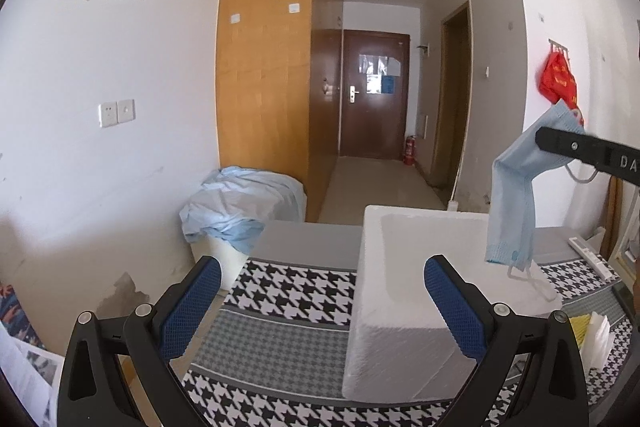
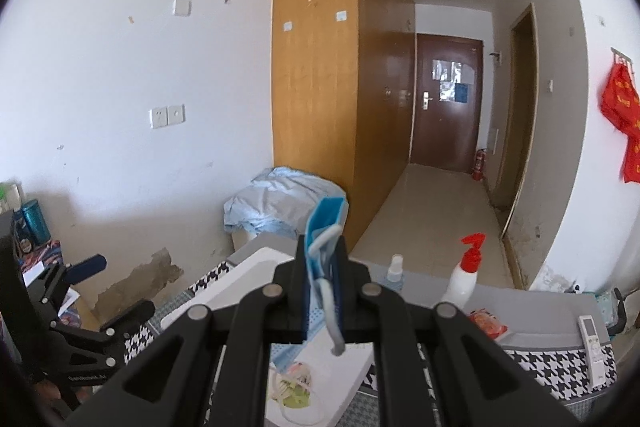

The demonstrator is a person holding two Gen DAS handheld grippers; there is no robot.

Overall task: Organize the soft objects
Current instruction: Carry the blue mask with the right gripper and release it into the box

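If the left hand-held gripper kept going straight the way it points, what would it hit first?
Probably the white foam box: the open left hand-held gripper has the box's near corner ahead between its fingers, though depth is hard to judge.

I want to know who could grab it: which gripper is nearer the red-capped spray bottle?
Right. The right gripper, shut on a blue mask, is just left of the spray bottle; the left gripper sits far left.

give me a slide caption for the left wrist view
Open left gripper beside white foam box; right gripper dangles pale blue face mask above it.
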